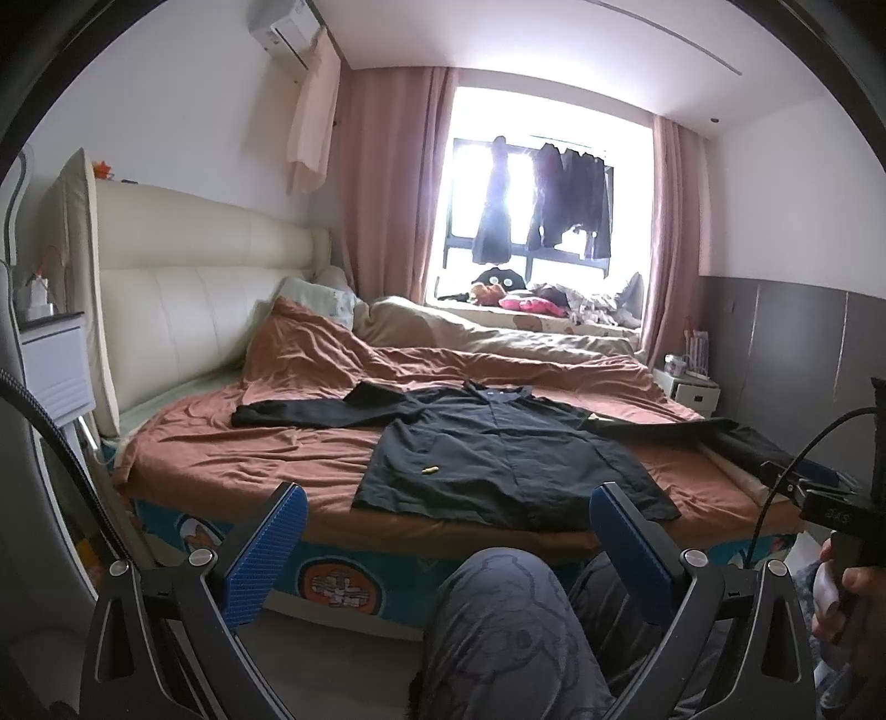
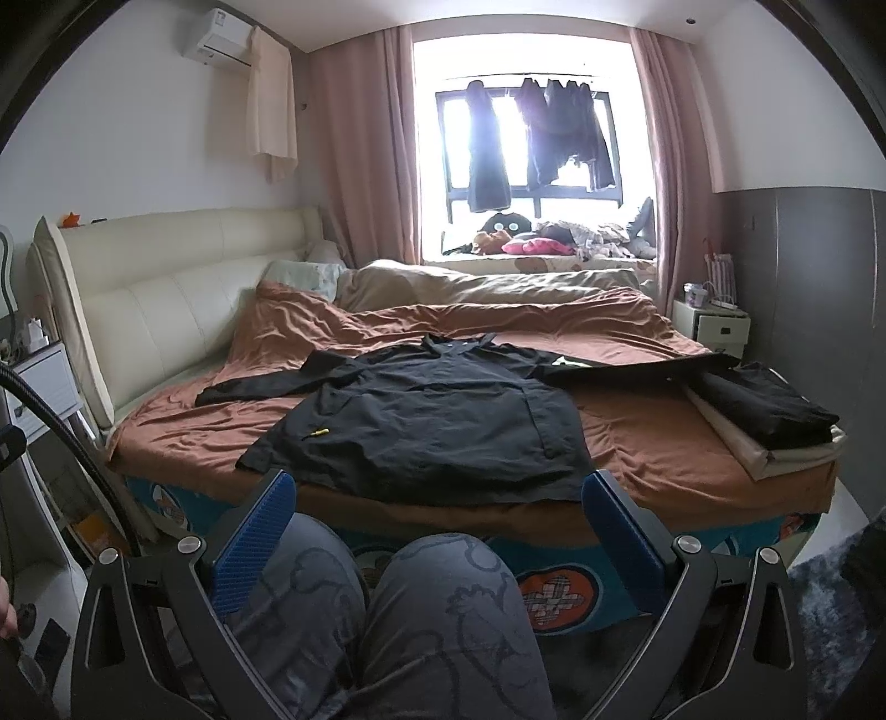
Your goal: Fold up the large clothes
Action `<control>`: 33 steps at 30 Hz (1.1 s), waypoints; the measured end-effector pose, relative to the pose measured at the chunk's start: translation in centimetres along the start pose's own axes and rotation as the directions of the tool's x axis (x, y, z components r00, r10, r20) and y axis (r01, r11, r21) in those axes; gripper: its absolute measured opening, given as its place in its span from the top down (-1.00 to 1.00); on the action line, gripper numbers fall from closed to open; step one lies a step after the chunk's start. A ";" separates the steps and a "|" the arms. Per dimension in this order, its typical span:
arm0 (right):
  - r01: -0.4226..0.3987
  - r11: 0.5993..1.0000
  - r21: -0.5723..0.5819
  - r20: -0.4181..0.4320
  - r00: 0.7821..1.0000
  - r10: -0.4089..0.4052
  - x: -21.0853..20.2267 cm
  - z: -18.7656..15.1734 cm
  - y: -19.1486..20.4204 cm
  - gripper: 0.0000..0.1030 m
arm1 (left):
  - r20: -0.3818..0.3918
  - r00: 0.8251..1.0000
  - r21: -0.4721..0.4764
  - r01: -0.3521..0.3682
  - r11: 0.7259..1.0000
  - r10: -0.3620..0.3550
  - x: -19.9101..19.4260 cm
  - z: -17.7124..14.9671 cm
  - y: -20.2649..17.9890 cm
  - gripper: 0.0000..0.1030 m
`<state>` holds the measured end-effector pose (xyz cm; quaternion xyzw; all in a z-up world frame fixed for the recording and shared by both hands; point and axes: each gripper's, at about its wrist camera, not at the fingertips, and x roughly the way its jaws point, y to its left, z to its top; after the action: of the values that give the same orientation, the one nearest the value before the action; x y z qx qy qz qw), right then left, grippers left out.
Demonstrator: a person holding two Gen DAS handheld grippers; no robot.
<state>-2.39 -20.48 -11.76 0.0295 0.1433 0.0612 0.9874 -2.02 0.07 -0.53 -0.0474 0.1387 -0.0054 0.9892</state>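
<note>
— Knees in grey printed trousers (image 1: 498,626) fill the bottom of the left wrist view, between the blue pads of the left claw (image 1: 443,543), which is spread wide and holds nothing.
— And past them?
— A bed (image 1: 221,459) with a rust-brown sheet and a cream padded headboard (image 1: 183,310), pink curtains (image 1: 387,183) at a bright window hung with dark clothes (image 1: 570,199), an air conditioner (image 1: 282,27) high on the wall. Lettering on the right claw's black body (image 1: 836,518) at the right edge is too blurred to read.
— The garment?
— A black long-sleeved shirt (image 1: 498,459) lies flat near the foot of the bed, sleeves out to both sides, its hem just beyond the pads, apart from them.
— Right wrist view?
— Same knees (image 2: 421,620), the right claw (image 2: 437,526) equally spread and empty. The shirt (image 2: 432,421) lies straight ahead, untouched; a folded stack of dark and cream cloth (image 2: 775,421) sits at the bed's right corner, a white nightstand (image 2: 714,324) beyond.
</note>
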 end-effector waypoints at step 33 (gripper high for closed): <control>0.012 1.000 0.013 0.012 1.000 -0.012 0.0 -0.4 -0.5 -1.00 | 0.007 1.000 0.003 0.028 1.000 -0.028 -0.3 -0.2 -0.6 -0.99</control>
<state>-2.46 -20.96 -12.19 0.0355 0.1381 0.0540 0.9883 -2.38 -0.57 -0.60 -0.0481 0.1347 -0.0195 0.9895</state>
